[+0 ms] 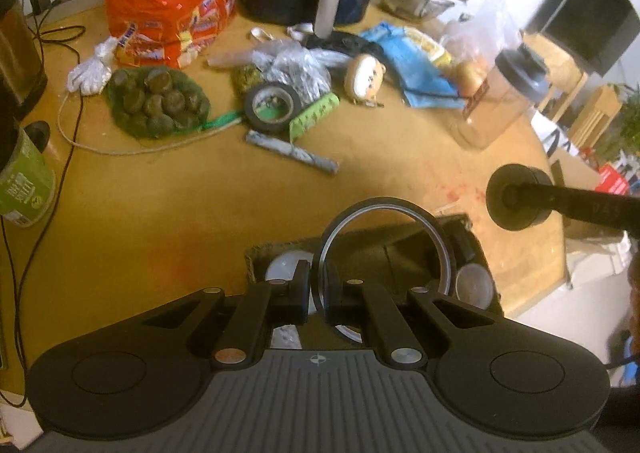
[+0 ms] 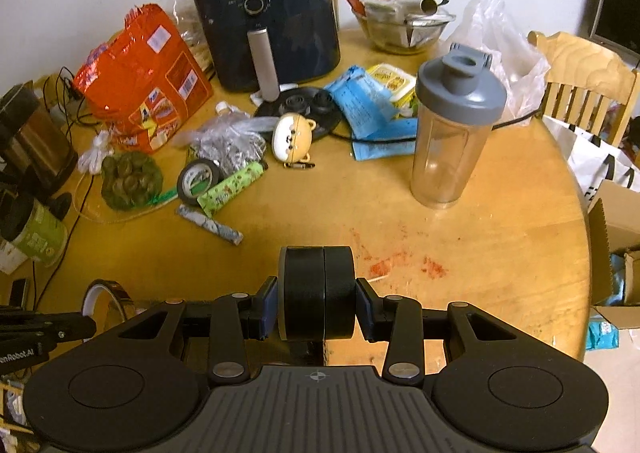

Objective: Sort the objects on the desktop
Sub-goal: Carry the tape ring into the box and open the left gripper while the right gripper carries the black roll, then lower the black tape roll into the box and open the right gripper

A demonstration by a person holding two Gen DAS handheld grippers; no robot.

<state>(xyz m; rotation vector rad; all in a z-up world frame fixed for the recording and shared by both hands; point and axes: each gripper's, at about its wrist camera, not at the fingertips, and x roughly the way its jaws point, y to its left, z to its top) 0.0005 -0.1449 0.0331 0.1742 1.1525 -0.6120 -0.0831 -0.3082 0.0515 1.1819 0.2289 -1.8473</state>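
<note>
The left gripper point(image 1: 316, 299) pinches the thin wall of a large tape ring point(image 1: 386, 249) between its fingers, holding it upright above a dark storage box point(image 1: 460, 229) at the near edge of the round wooden table point(image 1: 200, 205). The right gripper point(image 2: 318, 303) clamps two black tape rolls point(image 2: 318, 291), side by side and flat face to flat face, between its blue pads point(image 2: 269, 303), over the table's near edge.

The risks, as I judge them: the ring is held only by its narrow wall and could pivot or slip out, missing the box; the paired rolls are gripped only by pressure through both, so the pair could shear apart and one drop.

The left view alone shows the box and the pale round items inside it, which the right view hides behind its gripper. The right view alone shows the red smear point(image 2: 400, 265) on the table and the shaker bottle point(image 2: 454, 129) standing upright and well clear.
</note>
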